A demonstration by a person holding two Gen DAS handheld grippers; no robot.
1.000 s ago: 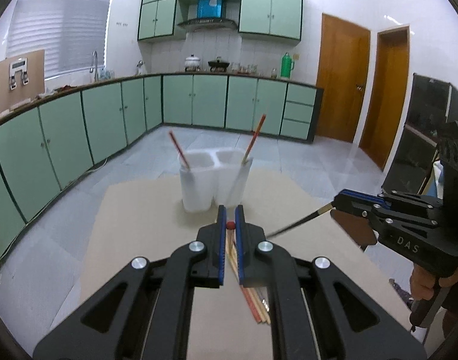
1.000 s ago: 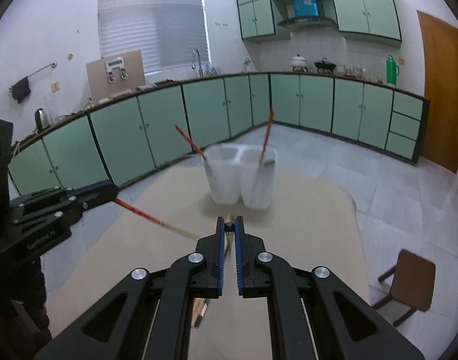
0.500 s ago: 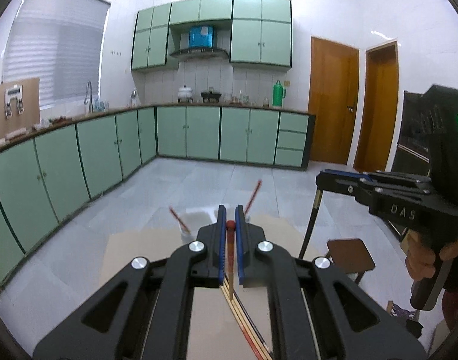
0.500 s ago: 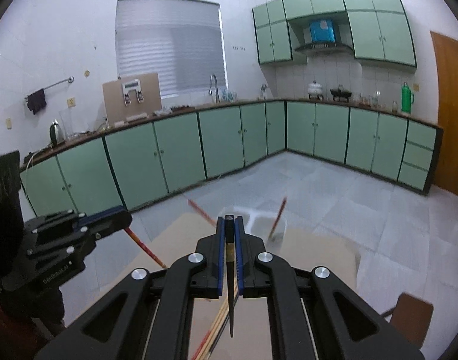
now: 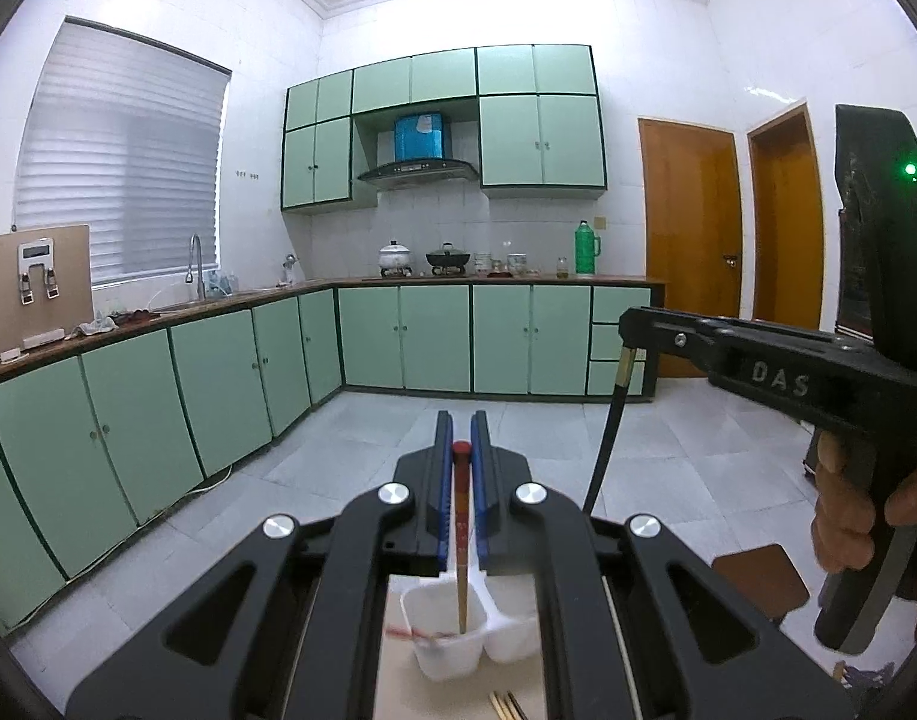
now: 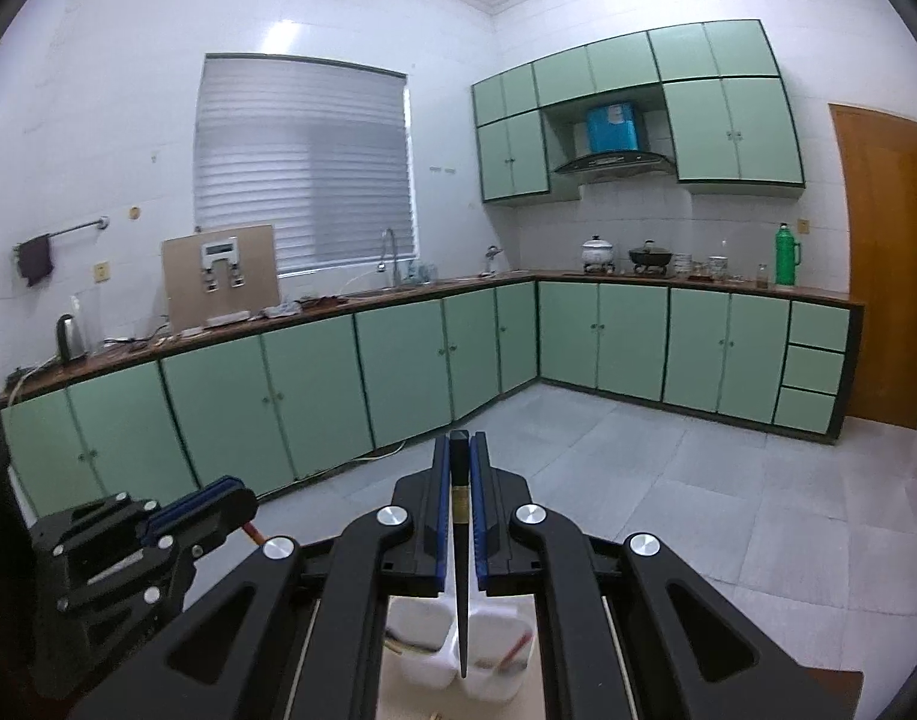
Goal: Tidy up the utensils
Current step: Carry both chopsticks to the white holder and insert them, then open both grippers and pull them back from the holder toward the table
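Note:
My left gripper [image 5: 457,423] is shut on a red-topped chopstick [image 5: 460,540] that hangs tip-down over the left compartment of a white two-compartment holder [image 5: 440,654]. My right gripper [image 6: 460,441] is shut on a black chopstick [image 6: 460,588] whose tip hangs above the holder [image 6: 488,675], near its middle wall. In the left wrist view the right gripper [image 5: 629,324] stands raised at the right, the black chopstick [image 5: 602,450] dangling from it. The left gripper [image 6: 236,501] shows low at the left in the right wrist view. Red chopsticks [image 5: 410,634] rest inside the holder.
More chopsticks [image 5: 506,707] lie on the beige table just before the holder. A person's hand [image 5: 848,516] grips the right handle. A brown stool [image 5: 758,576] stands to the right. Green kitchen cabinets [image 5: 434,339] line the far walls across a tiled floor.
Both grippers rose and moved toward the holder, each lifting its chopstick off the table until it hangs upright. The holder slid from mid-view to the bottom of both views.

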